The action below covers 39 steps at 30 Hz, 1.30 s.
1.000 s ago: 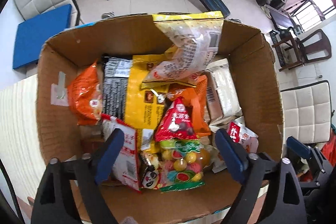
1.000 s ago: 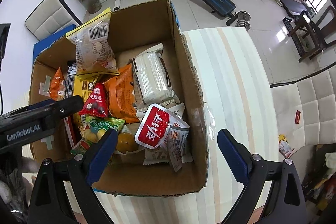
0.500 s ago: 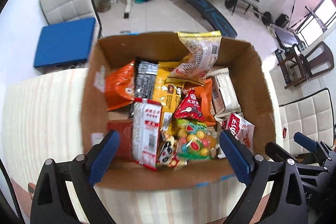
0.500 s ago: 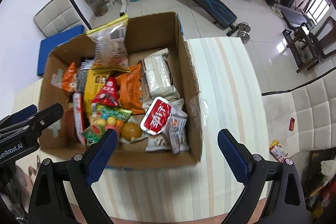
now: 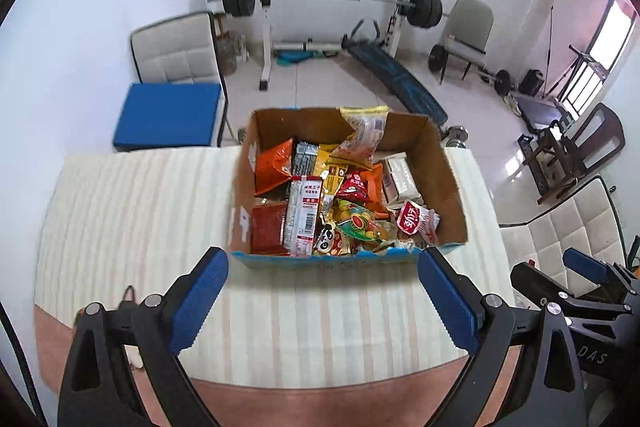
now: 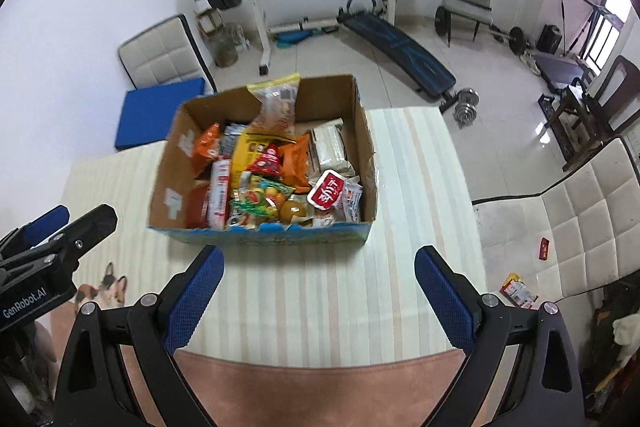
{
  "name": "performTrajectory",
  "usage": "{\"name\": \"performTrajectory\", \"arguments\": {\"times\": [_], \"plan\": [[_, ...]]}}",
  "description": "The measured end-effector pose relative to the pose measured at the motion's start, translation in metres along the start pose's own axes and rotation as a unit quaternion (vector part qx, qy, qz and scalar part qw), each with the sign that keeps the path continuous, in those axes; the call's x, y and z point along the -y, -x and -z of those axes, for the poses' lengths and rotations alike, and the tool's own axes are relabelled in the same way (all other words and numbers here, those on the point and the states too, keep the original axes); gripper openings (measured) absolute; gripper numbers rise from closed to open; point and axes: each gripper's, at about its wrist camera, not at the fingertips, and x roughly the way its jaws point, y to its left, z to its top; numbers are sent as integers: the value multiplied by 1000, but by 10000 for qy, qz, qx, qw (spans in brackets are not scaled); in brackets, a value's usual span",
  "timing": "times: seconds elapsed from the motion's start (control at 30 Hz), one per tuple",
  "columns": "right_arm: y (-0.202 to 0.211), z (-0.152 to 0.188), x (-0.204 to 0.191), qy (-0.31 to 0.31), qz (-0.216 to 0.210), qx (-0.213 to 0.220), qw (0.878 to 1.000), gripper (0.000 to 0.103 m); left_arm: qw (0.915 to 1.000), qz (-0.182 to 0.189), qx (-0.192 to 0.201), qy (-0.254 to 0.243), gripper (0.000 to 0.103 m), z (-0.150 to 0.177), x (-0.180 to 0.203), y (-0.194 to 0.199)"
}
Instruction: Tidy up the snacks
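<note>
A: Where does the left wrist camera look from?
B: Above the table's near edge, tilted down past its own open blue fingers [image 5: 200,303] — the cardboard box [image 5: 448,187] is well ahead.
A: The right one?
B: Beside it, same facing; both share the box [image 6: 366,147], the table and the gym behind.

- Bare striped tabletop [image 5: 132,227] left of cardboard box [image 5: 448,187]: open passage
- Bare strip between box front wall and both open grippers: unobstructed
- Narrower bare strip [image 6: 420,167] right of box
- Box interior: crowded with snack packets [image 5: 340,195], no free floor
- Yellow packet [image 6: 276,103] standing above rear rim: obstacle from behind
</note>
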Motion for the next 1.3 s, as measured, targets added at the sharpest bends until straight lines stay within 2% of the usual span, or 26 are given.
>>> {"name": "performTrajectory", "arguments": {"times": [0.27,0.63,0.83,0.93,1.03,1.3], "plan": [[71,40,-12,107,-81,308,9994,98,9990,-150,432,22,97,21,2,67],[135,76,-19,248,-177,439,9986,98,9984,-230,513,39,97,47,4,113],[143,74,-18,265,-19,626,9977,99,9984,-188,527,78,97,55,5,120],[140,70,-17,260,61,726,9970,102,9983,-151,555,53,97,58,5,120],[134,64,-14,208,176,842,9961,102,9975,-264,656,-19,103,55,6,116],[116,45,-10,88,413,1017,9939,102,9966,-387,734,13,103,45,3,97]]}}
